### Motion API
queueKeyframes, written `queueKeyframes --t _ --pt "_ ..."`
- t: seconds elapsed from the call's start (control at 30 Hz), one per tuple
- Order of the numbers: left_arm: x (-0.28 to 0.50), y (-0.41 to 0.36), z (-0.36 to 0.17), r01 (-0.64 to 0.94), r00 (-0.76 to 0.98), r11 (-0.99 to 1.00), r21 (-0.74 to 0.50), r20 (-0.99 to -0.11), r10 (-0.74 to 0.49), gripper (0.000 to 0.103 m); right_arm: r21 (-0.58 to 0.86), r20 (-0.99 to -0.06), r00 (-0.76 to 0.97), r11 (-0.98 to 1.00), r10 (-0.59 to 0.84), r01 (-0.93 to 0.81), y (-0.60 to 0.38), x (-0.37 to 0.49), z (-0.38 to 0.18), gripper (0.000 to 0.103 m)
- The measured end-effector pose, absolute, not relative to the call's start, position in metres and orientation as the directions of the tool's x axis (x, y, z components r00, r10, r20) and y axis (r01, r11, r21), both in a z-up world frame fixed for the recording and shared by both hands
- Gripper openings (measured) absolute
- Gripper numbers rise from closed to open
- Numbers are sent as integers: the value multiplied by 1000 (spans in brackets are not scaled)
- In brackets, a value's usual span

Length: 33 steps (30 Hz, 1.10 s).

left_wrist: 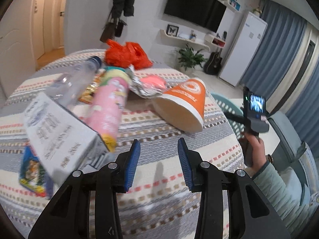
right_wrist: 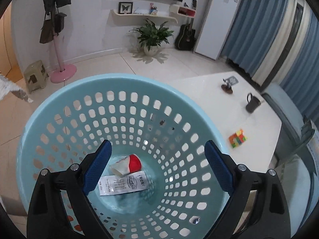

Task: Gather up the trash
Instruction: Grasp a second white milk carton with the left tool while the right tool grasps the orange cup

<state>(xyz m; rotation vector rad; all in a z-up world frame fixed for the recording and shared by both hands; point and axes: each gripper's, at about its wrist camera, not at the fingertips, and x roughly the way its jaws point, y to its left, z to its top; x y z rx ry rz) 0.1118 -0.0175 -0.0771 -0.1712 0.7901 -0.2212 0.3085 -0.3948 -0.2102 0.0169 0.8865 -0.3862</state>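
The left tool (left_wrist: 159, 164) hangs with its fingers apart and empty above the striped worktop (left_wrist: 159, 139); an orange paper cup (left_wrist: 183, 103) lies on its side just ahead; the right tool (right_wrist: 157, 167), spread wide and empty, hovers over the blue perforated basket (right_wrist: 59, 103), where a crushed red-and-white cup (right_wrist: 127, 164) touches a white packet (right_wrist: 123, 183).
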Motion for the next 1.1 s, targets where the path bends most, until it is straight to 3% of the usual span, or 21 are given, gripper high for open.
queueKeyframes --t 0.1,0.3,0.53,0.6,0.7,0.83,0.93,1.1 --pt "101 3 -70 114 707 958 -262 -656 -264 38 -189 -756 543 916 -366 354 -399 282 -211 90" --pt "83 36 -61 103 745 952 -289 -611 -266 38 -149 -778 515 902 -360 405 -402 227 -213 90" --pt "69 58 -60 126 742 934 -334 -593 -312 40 -56 -813 518 922 -265 384 -396 207 -216 90" --pt "63 66 -59 109 755 933 -343 -582 -303 48 21 -810 551 930 -200 367 -398 202 -205 90" --pt "55 94 -51 25 791 930 -367 -561 -243 59 -1 -764 598 928 -242 374 -392 192 -179 90" --pt "55 125 -49 -94 788 924 -371 -595 -158 61 1 -695 677 941 -243 339 -369 175 -129 90" --pt "71 127 -53 -113 740 903 -415 -642 -202 64 31 -635 752 968 -174 250 -340 165 -93 93" --pt "102 106 -54 -149 709 911 -384 -684 -172 78 73 -598 802 996 -3 59 -275 160 -58 93"
